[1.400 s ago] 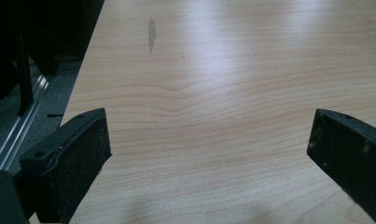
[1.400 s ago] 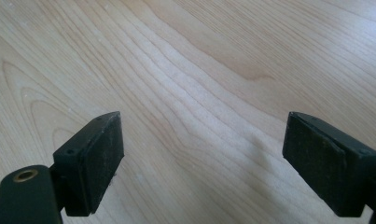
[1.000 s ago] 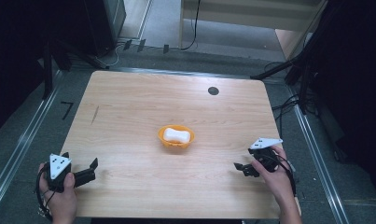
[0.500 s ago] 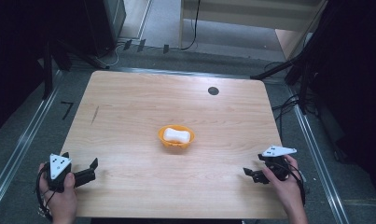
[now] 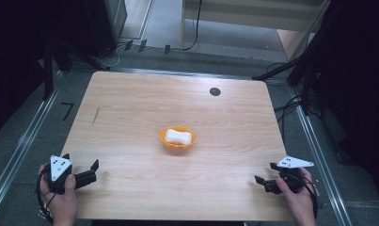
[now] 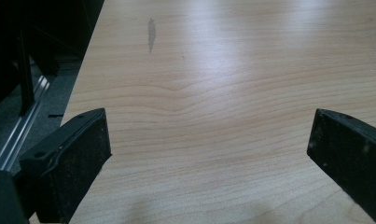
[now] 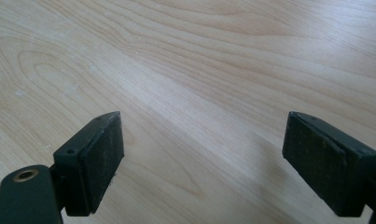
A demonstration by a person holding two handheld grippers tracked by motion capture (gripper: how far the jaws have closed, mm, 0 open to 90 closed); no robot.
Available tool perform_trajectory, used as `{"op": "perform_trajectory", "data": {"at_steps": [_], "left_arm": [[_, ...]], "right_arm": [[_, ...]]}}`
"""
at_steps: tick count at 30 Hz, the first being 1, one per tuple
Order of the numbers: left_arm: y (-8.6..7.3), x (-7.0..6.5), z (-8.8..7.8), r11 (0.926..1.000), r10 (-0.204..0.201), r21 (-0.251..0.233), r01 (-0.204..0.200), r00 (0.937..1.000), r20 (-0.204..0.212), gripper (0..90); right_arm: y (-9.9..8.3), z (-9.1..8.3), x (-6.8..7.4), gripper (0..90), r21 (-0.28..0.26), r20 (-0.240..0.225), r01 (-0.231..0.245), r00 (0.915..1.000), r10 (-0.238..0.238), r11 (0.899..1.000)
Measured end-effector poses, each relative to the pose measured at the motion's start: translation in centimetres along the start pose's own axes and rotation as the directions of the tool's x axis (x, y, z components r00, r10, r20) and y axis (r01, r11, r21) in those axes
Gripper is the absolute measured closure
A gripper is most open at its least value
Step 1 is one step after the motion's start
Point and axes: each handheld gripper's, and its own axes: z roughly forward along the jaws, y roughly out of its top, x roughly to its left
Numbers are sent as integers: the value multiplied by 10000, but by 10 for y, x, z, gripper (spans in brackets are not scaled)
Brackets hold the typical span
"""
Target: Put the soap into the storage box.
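We hold the left gripper (image 5: 90, 170) and right gripper (image 5: 264, 175) wide at the surface's (image 5: 130, 117) near corners, well apart from the orange bowl (image 5: 177, 138); its white contents are unclear.

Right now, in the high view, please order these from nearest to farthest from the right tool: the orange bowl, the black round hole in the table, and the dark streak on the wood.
Measured from the right tool:
1. Orange bowl, at the table's middle, holding a white piece.
2. Black round hole, near the far edge.
3. Dark streak, on the far left side.
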Motion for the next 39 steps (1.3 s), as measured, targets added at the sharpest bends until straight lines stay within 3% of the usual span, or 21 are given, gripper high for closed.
{"op": "perform_trajectory", "data": {"at_steps": [11, 24, 28, 32, 39], "left_arm": [[0, 0, 0, 10000, 15, -27, -15, 10000, -7, 0], [0, 0, 0, 10000, 31, -64, -31, 10000, -8, 0], [0, -1, 0, 9999, 108, -19, -108, 9999, -33, 0], [0, 0, -1, 10000, 67, -52, -67, 10000, -23, 0], [0, 0, 0, 10000, 60, -12, -60, 10000, 8, 0]], "right_arm": [[-21, -17, -6, 134, -538, 145, -506, 9986, 515, 9973], [-42, -33, -11, 134, -800, 349, -751, 9963, 781, 9940], [-56, -42, -13, 135, -1186, 357, -1120, 9925, 1170, 9866], [-62, -45, -12, 135, -1185, 366, -1155, 9920, 1206, 9862], [-66, -45, -6, 135, -1654, 266, -1320, 9900, 1383, 9773]]}}
